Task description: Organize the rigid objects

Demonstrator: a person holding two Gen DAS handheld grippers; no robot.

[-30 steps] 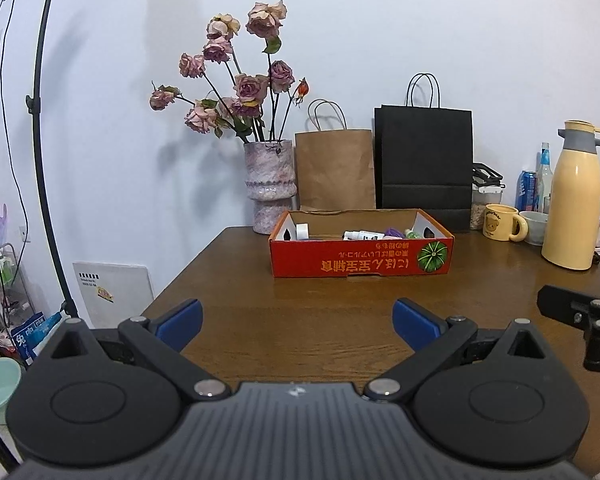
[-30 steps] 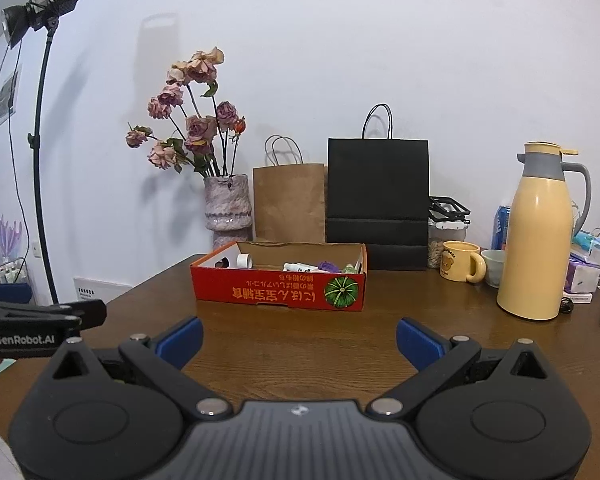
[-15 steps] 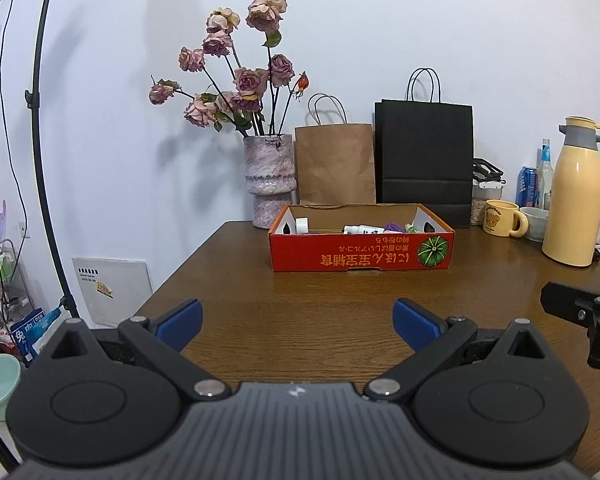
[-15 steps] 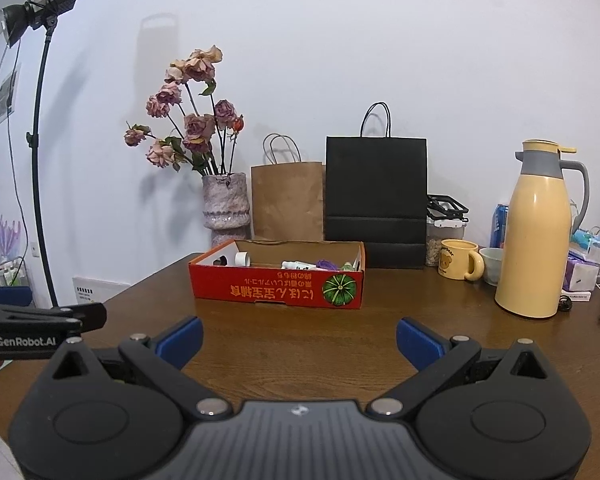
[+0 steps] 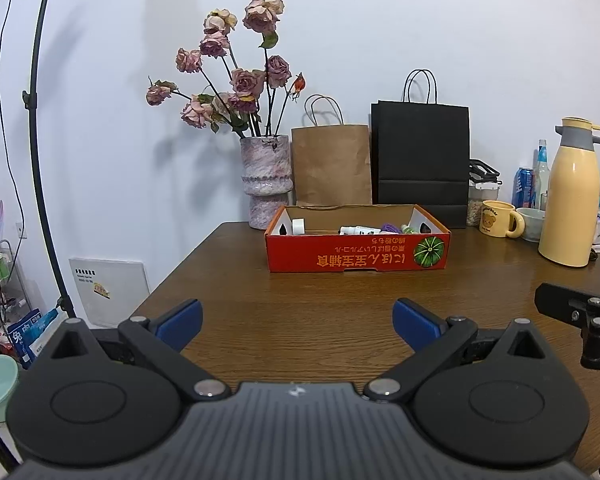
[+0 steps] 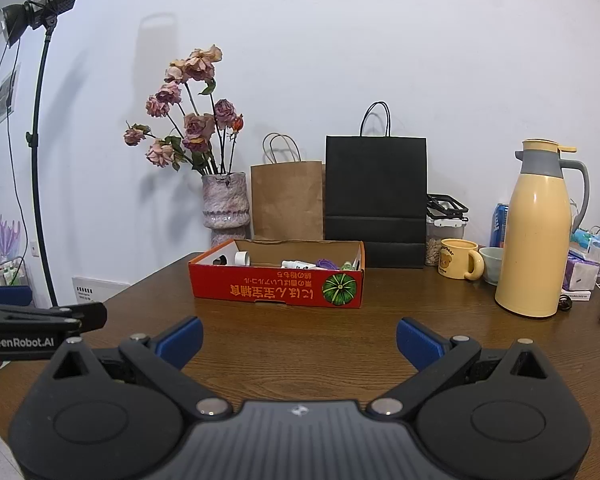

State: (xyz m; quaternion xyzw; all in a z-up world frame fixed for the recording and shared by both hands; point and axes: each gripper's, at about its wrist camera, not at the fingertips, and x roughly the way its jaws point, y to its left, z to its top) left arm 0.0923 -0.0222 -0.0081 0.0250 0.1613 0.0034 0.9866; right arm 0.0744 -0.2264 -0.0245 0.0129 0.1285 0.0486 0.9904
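The red cardboard box sits at 12 o'clock on the table, holding a white roll, a white tube and a purple item. Vase and paper bags stand behind; a yellow thermos is at 2 o'clock. Left tongs and right tongs are both released, empty.

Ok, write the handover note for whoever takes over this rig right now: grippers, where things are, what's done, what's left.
Left gripper: open, empty, above the table.
Right gripper: open, empty, alongside it.
Red cardboard box sits mid-table ahead of both; inside are a white roll, a white tube, a purple item and something green.
Done: nothing can be confirmed.
Left: approach the box and sort its contents.
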